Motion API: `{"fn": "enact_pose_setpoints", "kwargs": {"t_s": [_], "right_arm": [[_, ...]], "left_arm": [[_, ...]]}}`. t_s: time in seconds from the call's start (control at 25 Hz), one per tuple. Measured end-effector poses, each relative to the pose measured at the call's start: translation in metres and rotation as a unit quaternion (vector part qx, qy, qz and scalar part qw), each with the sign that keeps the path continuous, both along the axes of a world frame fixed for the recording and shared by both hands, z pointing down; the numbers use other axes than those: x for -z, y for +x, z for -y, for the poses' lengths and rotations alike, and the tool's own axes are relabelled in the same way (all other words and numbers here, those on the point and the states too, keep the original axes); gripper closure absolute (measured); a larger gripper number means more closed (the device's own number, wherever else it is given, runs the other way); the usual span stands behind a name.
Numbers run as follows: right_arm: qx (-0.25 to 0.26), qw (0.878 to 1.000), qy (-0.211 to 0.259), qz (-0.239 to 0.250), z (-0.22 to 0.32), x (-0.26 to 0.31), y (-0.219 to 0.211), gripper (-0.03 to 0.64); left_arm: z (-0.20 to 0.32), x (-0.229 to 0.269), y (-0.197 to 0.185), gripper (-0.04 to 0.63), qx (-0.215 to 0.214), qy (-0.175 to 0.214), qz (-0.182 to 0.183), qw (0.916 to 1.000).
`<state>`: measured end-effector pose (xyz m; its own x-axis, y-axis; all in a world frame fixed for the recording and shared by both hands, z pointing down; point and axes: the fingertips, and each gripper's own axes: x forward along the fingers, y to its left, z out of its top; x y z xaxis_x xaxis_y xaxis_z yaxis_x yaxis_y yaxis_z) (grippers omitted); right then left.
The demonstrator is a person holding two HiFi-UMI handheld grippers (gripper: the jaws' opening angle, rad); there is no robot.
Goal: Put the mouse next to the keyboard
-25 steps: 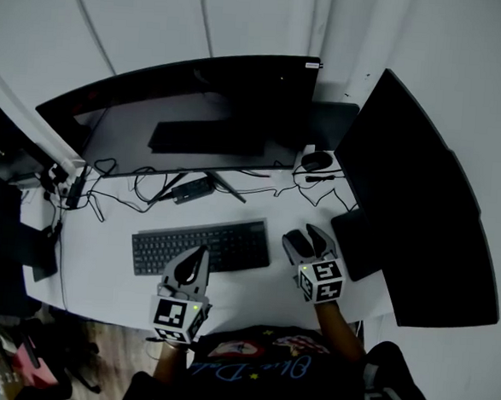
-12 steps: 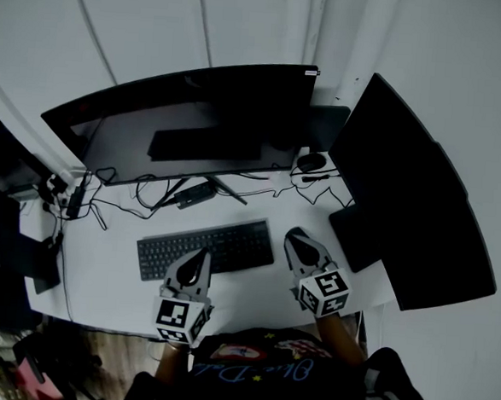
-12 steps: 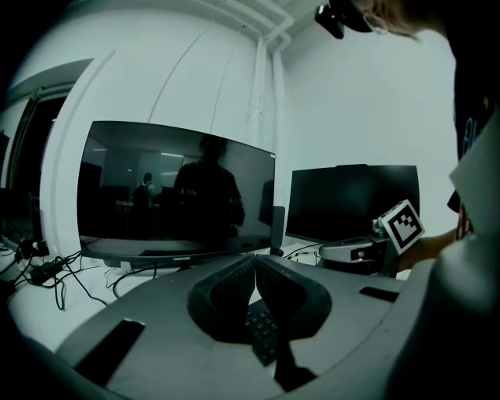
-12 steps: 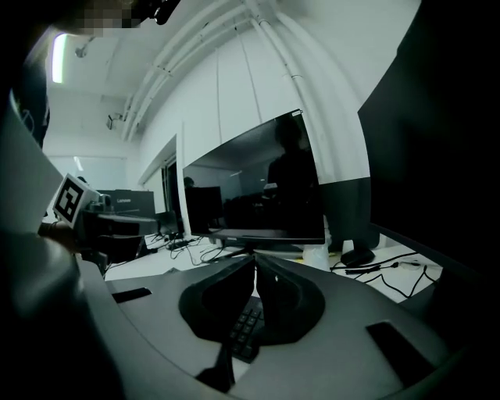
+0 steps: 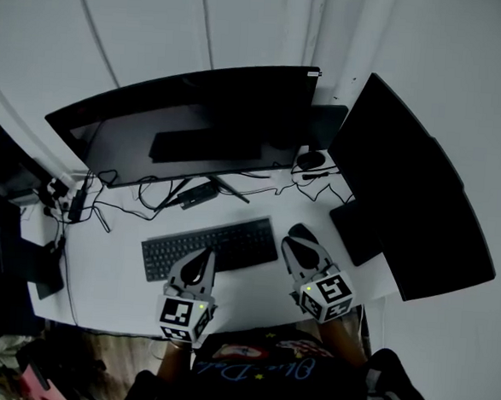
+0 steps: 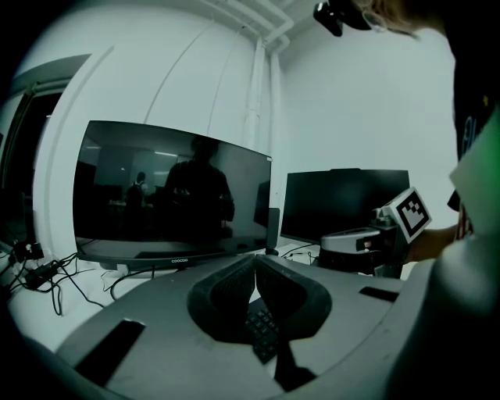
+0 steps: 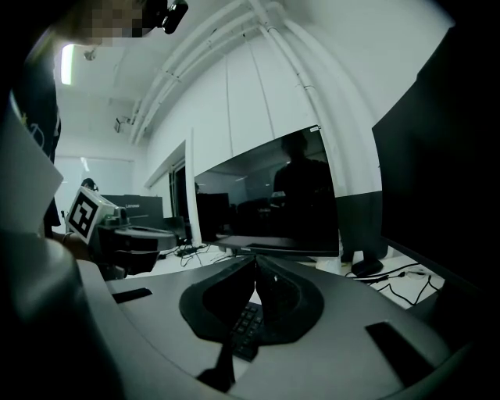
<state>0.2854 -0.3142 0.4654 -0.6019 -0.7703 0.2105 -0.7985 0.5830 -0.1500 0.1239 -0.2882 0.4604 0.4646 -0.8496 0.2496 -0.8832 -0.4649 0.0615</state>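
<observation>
Black and small, the mouse (image 5: 300,233) lies on the white bench (image 5: 100,266) just right of the keyboard (image 5: 211,249), close to its right end but not touching it. That looks like the spot the task asks for. The right gripper (image 5: 305,248) hangs right behind the mouse on the person's side, with its jaws pressed together and nothing between them. The mouse's long axis seems to run on in line with that gripper, away from the person. The left gripper (image 5: 204,257) is also closed and empty, over the keyboard's front edge, so it is the farther one. Right of the keyboard, room is tight: a monitor base (image 5: 357,231) stands near the mouse. Cables (image 5: 148,192) lie behind the keyboard.
</observation>
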Motion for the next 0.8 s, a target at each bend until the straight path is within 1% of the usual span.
{"fn": "enact_pose_setpoints", "kwargs": {"t_s": [0.2, 0.36, 0.8], "right_arm": [[-0.008, 1.0, 0.003, 0.001, -0.0054, 0.0013, 0.0026, 0.618], [-0.012, 1.0, 0.006, -0.01, -0.0075, 0.0019, 0.0049, 0.618], [-0.014, 1.0, 0.005, -0.014, -0.01, 0.0016, 0.0055, 0.618]], "left_arm": [[-0.0043, -0.0024, 0.0011, 0.592, -0.008, -0.002, 0.0, 1.0], [-0.0057, -0.0027, 0.0021, 0.592, -0.01, -0.005, -0.004, 0.9999], [-0.008, -0.0016, 0.0033, 0.592, -0.015, -0.003, -0.002, 0.9999]]}}
